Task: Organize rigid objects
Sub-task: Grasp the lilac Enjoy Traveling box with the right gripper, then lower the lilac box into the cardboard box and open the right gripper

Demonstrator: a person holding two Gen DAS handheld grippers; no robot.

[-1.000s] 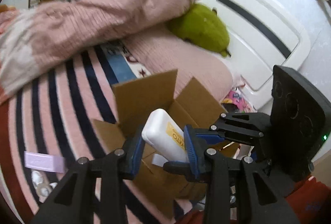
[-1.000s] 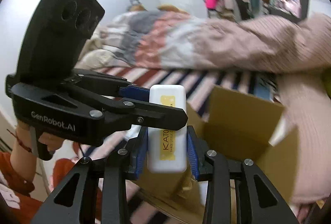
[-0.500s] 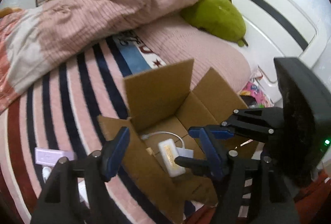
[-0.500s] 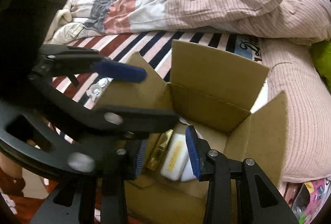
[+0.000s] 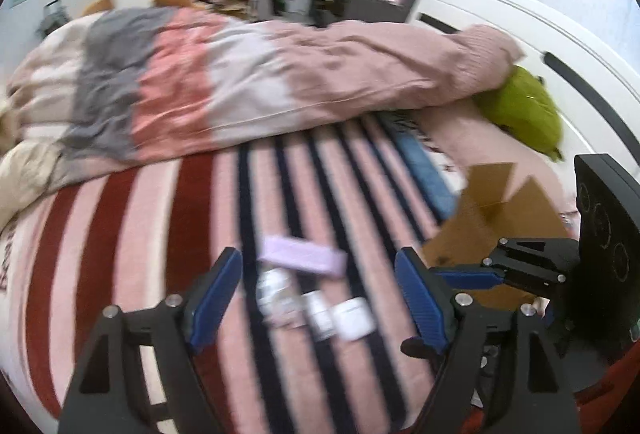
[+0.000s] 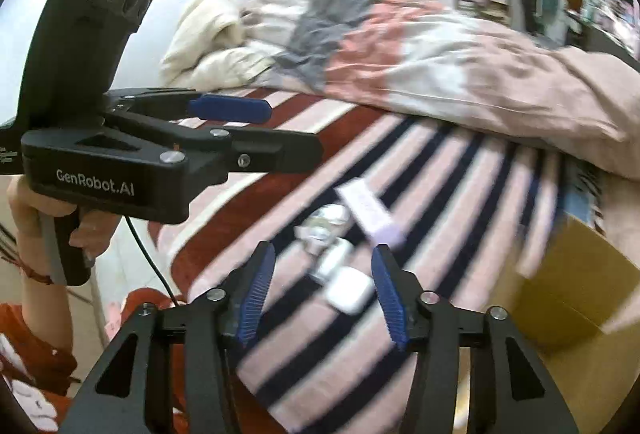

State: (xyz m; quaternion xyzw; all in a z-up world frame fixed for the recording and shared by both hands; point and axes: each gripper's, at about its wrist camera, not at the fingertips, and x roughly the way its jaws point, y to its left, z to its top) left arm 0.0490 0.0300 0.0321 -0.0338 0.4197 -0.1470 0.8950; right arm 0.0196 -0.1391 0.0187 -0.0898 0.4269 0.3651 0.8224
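Now that the white case we carried a second ago lies in the cardboard box [image 6: 568, 286], both the left gripper [image 5: 318, 290] and the right gripper [image 6: 322, 290] gape empty over the striped blanket [image 5: 132, 234]. We count roughly four blurred items left: one lilac box [image 5: 302, 256], one white earbud case [image 6: 347, 290], two small white pieces.

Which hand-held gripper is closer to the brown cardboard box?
Right. The right hand-held gripper sits just in front of the cardboard box, almost at its side. The left hand-held gripper is farther out, open over the small things on the striped blanket.
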